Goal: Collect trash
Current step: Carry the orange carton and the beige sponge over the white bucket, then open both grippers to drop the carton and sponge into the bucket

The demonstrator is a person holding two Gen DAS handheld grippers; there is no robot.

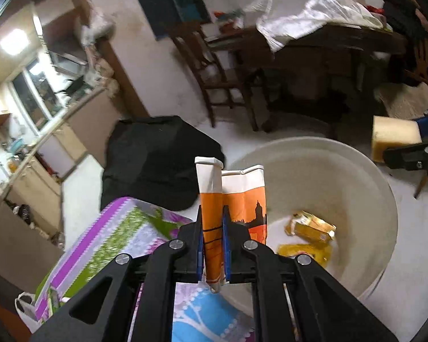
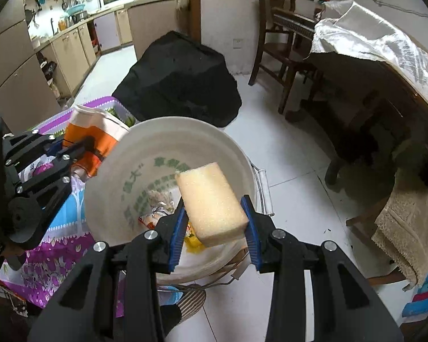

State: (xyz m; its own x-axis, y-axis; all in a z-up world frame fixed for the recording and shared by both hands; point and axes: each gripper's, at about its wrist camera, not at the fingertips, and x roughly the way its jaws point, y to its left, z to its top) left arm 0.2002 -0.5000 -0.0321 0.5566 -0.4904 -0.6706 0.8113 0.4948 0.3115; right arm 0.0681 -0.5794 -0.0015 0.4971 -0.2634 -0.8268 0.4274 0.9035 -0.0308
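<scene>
My left gripper (image 1: 212, 213) is shut on an orange and white paper bag (image 1: 211, 199) with a dark skyline print, held beside the rim of a white bucket (image 1: 356, 171). Yellow wrappers (image 1: 311, 228) lie in the bucket's bottom. My right gripper (image 2: 215, 208) is shut on a yellow sponge (image 2: 211, 202), held over the white bucket (image 2: 108, 171). The left gripper (image 2: 80, 146) with the paper bag (image 2: 94, 134) shows at the bucket's left rim in the right wrist view. The sponge (image 1: 393, 136) and right gripper show at the right edge of the left wrist view.
A table with a floral cloth (image 1: 114, 236) stands left of the bucket. A black bag (image 2: 179, 82) sits on the white tiled floor behind it. A wooden chair (image 2: 276, 34) and a dark table with a white cloth (image 2: 379, 42) stand at the right. Kitchen cabinets (image 2: 68, 42) run along the left.
</scene>
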